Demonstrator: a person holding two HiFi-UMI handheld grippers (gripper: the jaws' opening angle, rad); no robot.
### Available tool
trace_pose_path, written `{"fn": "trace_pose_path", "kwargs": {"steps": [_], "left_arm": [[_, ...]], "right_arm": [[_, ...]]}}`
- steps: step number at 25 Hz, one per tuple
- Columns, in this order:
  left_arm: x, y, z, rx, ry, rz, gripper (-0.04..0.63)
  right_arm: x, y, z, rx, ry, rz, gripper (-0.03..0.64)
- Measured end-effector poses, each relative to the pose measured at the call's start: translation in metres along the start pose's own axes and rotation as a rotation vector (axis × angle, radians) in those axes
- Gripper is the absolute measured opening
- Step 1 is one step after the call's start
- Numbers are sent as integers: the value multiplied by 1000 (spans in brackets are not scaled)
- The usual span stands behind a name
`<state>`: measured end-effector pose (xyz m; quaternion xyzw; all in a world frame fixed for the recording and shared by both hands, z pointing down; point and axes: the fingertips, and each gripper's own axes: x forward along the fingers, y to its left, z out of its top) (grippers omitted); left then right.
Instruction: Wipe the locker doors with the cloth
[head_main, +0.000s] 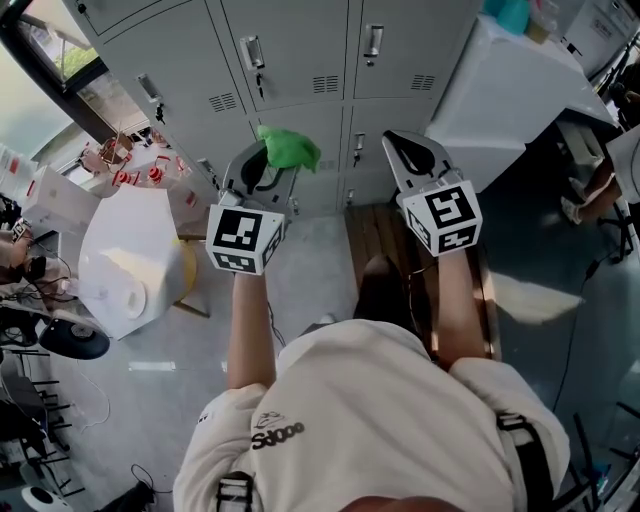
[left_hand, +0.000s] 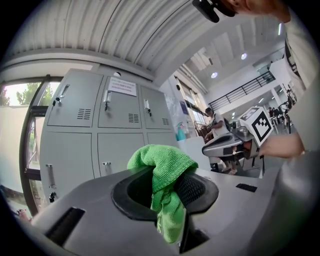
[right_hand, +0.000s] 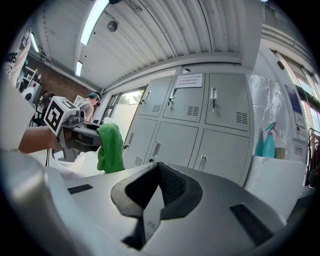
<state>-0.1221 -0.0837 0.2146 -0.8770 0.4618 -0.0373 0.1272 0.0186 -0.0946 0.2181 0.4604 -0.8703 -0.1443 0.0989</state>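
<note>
Window (left_hand: 20, 125): far to the left of the left tongs, past the end of the lockers, with daylight and trees outside.
White box (head_main: 130, 260): on the floor, left of and below the left tongs, well apart from them.
Left tongs (left_hand: 170, 197): closed on the cloth, the two dark pads pinching it from either side; held up facing the lockers, not touching them.
Cloth (left_hand: 162, 167): green and bunched. It is caught between the jaws of the left tongs, with a rounded fold standing above the pads and a tail hanging below them. It is near the locker doors, but no view shows whether it touches them.
Lockers (right_hand: 200, 120): grey metal doors in rows straight ahead of both tongs, each with a handle and a small vent. A paper notice is stuck on an upper door.
Right tongs (right_hand: 157, 182): jaws brought together with nothing between them; held level with the left tongs and to their right, pointing at the lockers without touching.
Table (right_hand: 277, 180): white, right of the right tongs, standing against the end of the lockers.
Spray bottle (right_hand: 267, 142): teal, upright on the table, beside a clear bottle.
</note>
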Motion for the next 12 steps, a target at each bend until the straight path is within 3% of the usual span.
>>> {"fn": "trace_pose_path", "kwargs": {"steps": [12], "left_arm": [[-2,-7,-7,-16,17,-10,110]], "right_arm": [[-9,-2,-7,8,11,-20,9]]}}
